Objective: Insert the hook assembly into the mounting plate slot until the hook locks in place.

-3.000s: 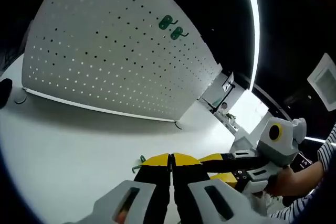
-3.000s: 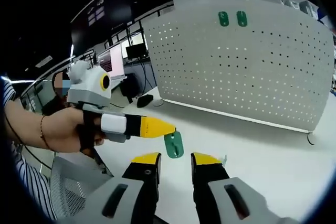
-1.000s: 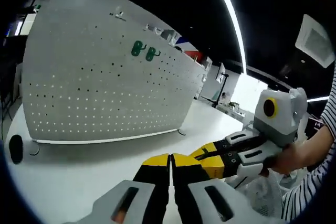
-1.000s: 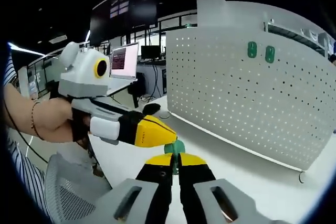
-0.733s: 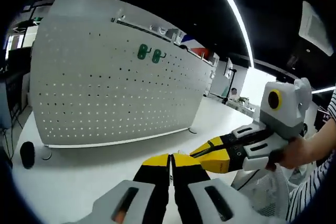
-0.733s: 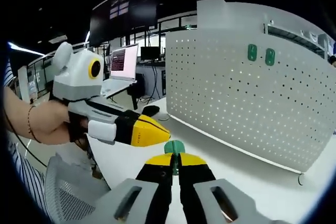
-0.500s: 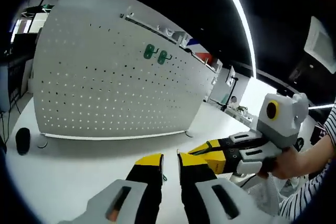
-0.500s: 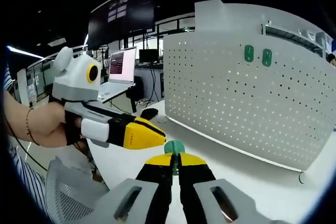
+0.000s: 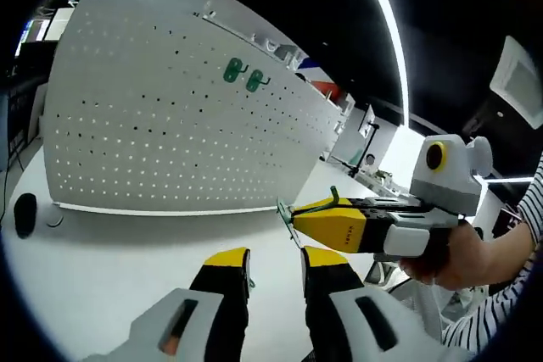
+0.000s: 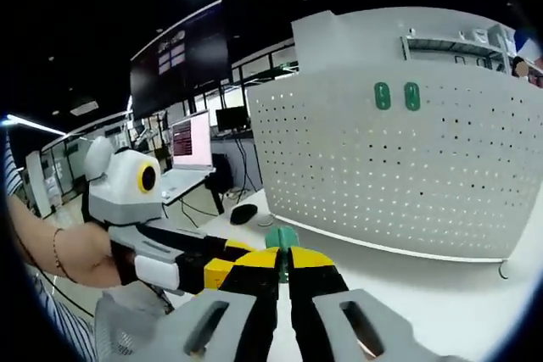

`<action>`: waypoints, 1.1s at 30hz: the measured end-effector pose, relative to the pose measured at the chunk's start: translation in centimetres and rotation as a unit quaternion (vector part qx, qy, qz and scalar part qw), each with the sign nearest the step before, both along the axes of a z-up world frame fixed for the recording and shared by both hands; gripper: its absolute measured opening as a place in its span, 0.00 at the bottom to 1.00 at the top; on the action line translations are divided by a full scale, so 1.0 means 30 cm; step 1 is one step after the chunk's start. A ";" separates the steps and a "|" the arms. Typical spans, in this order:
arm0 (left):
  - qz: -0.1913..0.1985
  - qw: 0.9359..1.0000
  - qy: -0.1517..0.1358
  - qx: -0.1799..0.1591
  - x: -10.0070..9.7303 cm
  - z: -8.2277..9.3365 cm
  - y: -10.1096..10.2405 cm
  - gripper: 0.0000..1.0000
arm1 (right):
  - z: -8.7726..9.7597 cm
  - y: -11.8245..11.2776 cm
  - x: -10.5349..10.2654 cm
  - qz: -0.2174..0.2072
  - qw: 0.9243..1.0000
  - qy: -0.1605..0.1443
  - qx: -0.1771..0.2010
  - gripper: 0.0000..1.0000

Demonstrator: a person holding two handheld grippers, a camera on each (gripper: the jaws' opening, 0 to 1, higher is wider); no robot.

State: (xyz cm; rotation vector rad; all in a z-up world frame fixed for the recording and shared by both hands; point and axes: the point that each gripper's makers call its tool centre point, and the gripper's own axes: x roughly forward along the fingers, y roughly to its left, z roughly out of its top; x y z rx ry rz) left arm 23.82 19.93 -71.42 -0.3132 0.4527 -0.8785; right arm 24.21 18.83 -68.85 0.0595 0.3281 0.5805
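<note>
While right gripper clamps flat green hook, left gripper parted, perforated white pegboard behind.

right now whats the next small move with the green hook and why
Probably carry the right gripper forward toward the white pegboard. Its jaws are shut on the green hook, the left gripper stands open and off it, and the board, with two green hooks already mounted, is still some way ahead.

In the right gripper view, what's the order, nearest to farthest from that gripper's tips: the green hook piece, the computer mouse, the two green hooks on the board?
1. Green hook piece: clamped between the right gripper tips.
2. Computer mouse: on the table, left, beside the pegboard.
3. Two green hooks: high on the pegboard, farthest.
</note>
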 end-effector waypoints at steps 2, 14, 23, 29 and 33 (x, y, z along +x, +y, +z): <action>0.000 1.000 -0.005 -0.002 0.001 0.013 -0.005 0.21 | 0.005 0.006 -0.002 0.001 1.000 0.000 0.007 0.00; -0.016 1.000 -0.019 -0.014 -0.001 0.040 -0.022 0.05 | 0.019 0.007 -0.009 -0.003 0.999 0.000 0.032 0.00; -0.033 0.999 -0.031 -0.003 -0.005 0.043 -0.020 0.03 | 0.018 0.004 -0.017 -0.005 0.999 0.005 0.039 0.00; -0.030 0.998 -0.059 0.022 -0.008 0.052 -0.012 0.01 | 0.023 0.010 -0.017 -0.007 0.999 0.005 0.043 0.00; -0.033 0.996 -0.073 0.032 -0.018 0.061 0.002 0.01 | 0.006 0.014 -0.015 -0.007 0.998 0.020 0.054 0.00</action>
